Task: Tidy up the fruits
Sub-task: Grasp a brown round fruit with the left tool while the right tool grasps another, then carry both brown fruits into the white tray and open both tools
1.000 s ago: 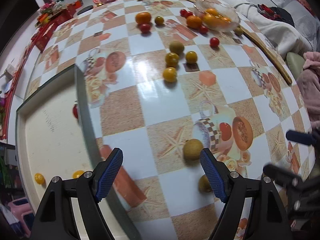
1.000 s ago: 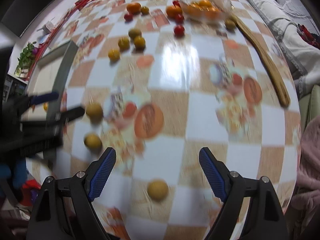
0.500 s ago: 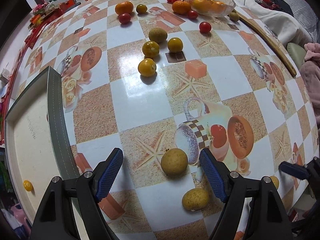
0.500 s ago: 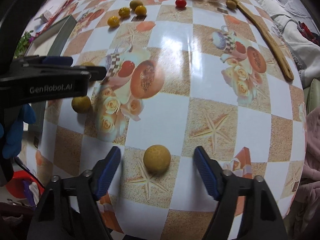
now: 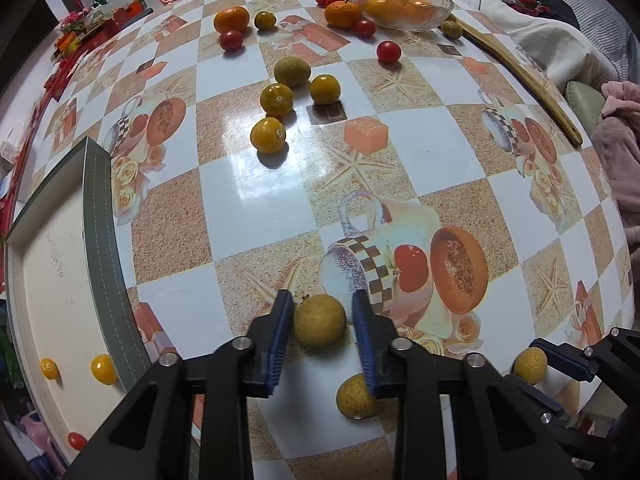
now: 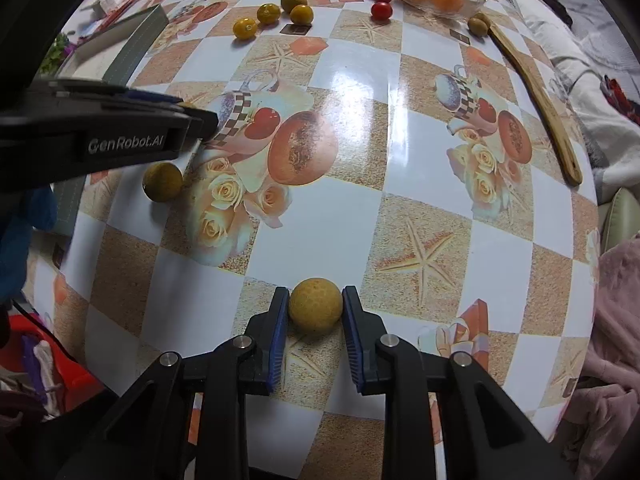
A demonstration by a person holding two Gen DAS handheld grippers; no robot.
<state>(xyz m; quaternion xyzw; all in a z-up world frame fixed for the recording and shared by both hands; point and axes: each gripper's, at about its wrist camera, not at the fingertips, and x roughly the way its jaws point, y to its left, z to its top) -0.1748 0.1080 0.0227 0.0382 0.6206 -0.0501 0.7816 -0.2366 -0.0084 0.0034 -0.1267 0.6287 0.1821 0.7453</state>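
Observation:
My left gripper (image 5: 322, 320) has its blue pads closed around a tan round fruit (image 5: 319, 320) that rests on the table. A second tan fruit (image 5: 356, 397) lies just below the right pad. My right gripper (image 6: 315, 310) is shut on another tan fruit (image 6: 316, 306), also on the table; it shows in the left wrist view (image 5: 530, 365). Yellow tomatoes (image 5: 268, 135), red tomatoes (image 5: 388, 51) and oranges (image 5: 231, 20) lie scattered at the far side. A glass bowl (image 5: 436, 8) holds oranges.
A shallow cream tray (image 5: 98, 216) with a grey rim stands at the left, holding small yellow tomatoes (image 5: 104, 369). A long wooden spoon (image 5: 520, 74) lies at the right edge. Packets clutter the far left. Pink cloth (image 5: 618, 136) lies beyond the right edge.
Both grippers have moved forward and closed from wide open onto a tan fruit each. The fruits stay on the table.

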